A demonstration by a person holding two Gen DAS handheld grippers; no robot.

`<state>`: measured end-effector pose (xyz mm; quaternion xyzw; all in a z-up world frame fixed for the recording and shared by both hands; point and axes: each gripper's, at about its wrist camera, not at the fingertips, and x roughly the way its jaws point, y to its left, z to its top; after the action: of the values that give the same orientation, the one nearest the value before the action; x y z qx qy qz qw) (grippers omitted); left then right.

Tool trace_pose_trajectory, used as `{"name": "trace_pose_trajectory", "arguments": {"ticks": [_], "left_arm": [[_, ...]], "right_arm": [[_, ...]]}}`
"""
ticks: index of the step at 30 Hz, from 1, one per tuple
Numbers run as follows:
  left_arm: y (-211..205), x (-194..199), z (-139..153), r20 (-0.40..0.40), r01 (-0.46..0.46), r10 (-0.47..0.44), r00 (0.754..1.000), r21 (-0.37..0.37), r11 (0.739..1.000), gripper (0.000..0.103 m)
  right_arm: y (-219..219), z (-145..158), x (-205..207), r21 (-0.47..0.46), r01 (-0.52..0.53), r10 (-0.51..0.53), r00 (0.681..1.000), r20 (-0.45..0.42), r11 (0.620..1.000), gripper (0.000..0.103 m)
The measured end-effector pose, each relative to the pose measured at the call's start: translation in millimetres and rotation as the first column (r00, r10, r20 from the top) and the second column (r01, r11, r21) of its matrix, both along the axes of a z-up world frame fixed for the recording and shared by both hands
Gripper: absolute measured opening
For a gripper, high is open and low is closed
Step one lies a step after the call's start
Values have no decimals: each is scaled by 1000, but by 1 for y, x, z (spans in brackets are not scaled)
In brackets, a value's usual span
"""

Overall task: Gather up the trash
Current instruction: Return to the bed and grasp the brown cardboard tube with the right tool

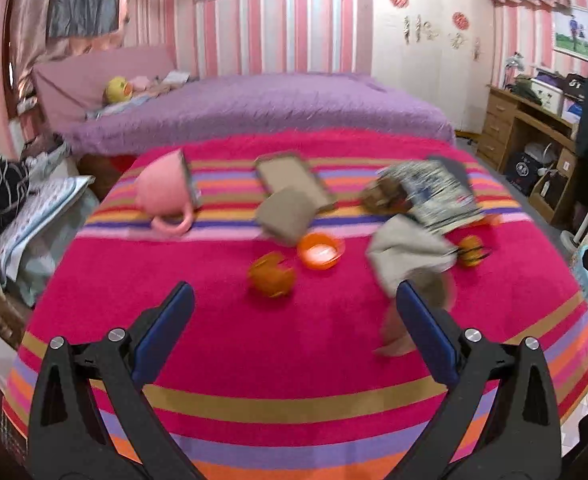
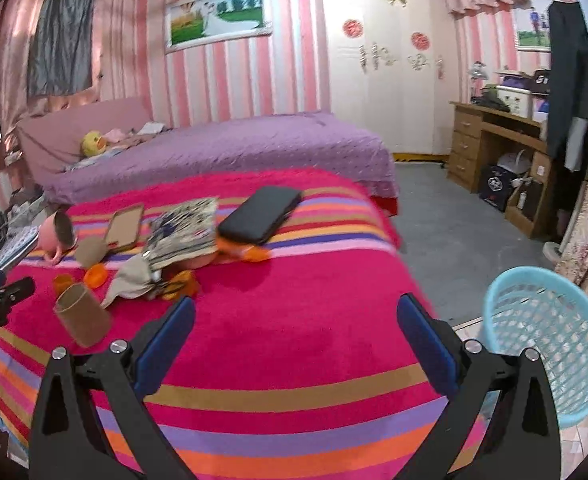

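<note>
Litter lies on a striped pink blanket (image 1: pixel 254 340). The blurred left wrist view holds a cardboard tube (image 1: pixel 288 216), an orange cap (image 1: pixel 320 250), orange peel (image 1: pixel 272 274), crumpled paper (image 1: pixel 410 256) and a printed packet (image 1: pixel 438 196). My left gripper (image 1: pixel 294 300) is open just short of the peel, holding nothing. A second tube (image 1: pixel 434 292) sits by its right finger. My right gripper (image 2: pixel 294 316) is open over bare blanket. That tube (image 2: pixel 82 316) lies tilted to its left, near the left gripper's finger (image 2: pixel 14 292). A light blue mesh basket (image 2: pixel 546 344) stands on the floor at the right.
A pink cup (image 1: pixel 166 196) lies on its side at the back left, beside a brown case (image 1: pixel 290 178). A black phone (image 2: pixel 262 218) rests on more peel (image 2: pixel 250 254). A purple bed (image 2: pixel 234 148) lies behind, a wooden desk (image 2: pixel 494 148) at right.
</note>
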<state>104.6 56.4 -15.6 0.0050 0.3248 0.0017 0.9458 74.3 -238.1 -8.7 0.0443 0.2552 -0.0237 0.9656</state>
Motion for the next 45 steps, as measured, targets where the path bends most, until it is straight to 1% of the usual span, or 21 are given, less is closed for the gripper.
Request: {"name": "trace_pose_trajectory", "arguments": {"ticks": [2, 5, 6, 9, 14, 18, 21, 24, 26, 28, 29, 31, 33, 37, 40, 42, 45], "left_arm": [[16, 1, -6, -7, -25, 25, 1000, 9, 1000, 97], [37, 3, -13, -34, -34, 33, 999, -20, 999, 97], [43, 5, -17, -49, -38, 37, 998, -18, 999, 97], [51, 6, -22, -58, -71, 71, 996, 12, 997, 97], [81, 7, -22, -76, -107, 102, 992, -58, 993, 97], [99, 6, -25, -75, -147, 144, 987, -37, 988, 97], [111, 8, -30, -92, -168, 163, 982, -42, 985, 97], [122, 9, -33, -106, -196, 189, 976, -67, 978, 97], [127, 10, -33, -113, -206, 195, 974, -98, 974, 97], [129, 11, -34, -117, -211, 198, 973, -112, 971, 97], [128, 11, -34, -119, -212, 199, 973, -112, 971, 97], [126, 13, -34, -119, -211, 199, 973, -102, 972, 97], [122, 14, -35, -119, -207, 195, 974, -93, 974, 97], [111, 18, -36, -120, -195, 185, 975, -79, 978, 97], [101, 21, -35, -121, -176, 166, 979, -78, 981, 97], [94, 24, -35, -120, -164, 153, 981, -87, 983, 97], [76, 28, -35, -119, -129, 118, 986, -88, 988, 97]], "right_arm": [[16, -5, 2, -7, -10, 10, 1000, -14, 1000, 98], [39, -10, 7, -6, -49, 49, 998, -35, 999, 98], [48, -11, 9, -5, -65, 65, 997, -41, 998, 98], [70, -12, 10, -1, -113, 113, 993, -46, 994, 98], [111, -15, 12, -19, -206, 204, 977, -67, 978, 98], [139, -17, 17, -32, -272, 269, 959, -86, 962, 98], [158, -20, 26, -44, -306, 300, 948, -103, 951, 98], [170, -23, 35, -43, -327, 320, 939, -123, 944, 97], [178, -27, 45, -37, -347, 338, 929, -148, 937, 87], [181, -31, 52, -18, -366, 359, 919, -166, 930, 71], [182, -33, 55, -5, -381, 374, 910, -175, 924, 68], [183, -35, 60, 20, -409, 406, 896, -182, 912, 53], [183, -36, 60, 40, -438, 438, 881, -176, 898, 44], [173, -31, 57, 61, -455, 459, 878, -132, 888, 42], [158, -22, 51, 15, -441, 440, 892, -100, 897, 42], [142, -19, 49, -18, -404, 401, 912, -88, 914, 42], [116, -16, 52, -13, -366, 364, 927, -86, 930, 42]]}}
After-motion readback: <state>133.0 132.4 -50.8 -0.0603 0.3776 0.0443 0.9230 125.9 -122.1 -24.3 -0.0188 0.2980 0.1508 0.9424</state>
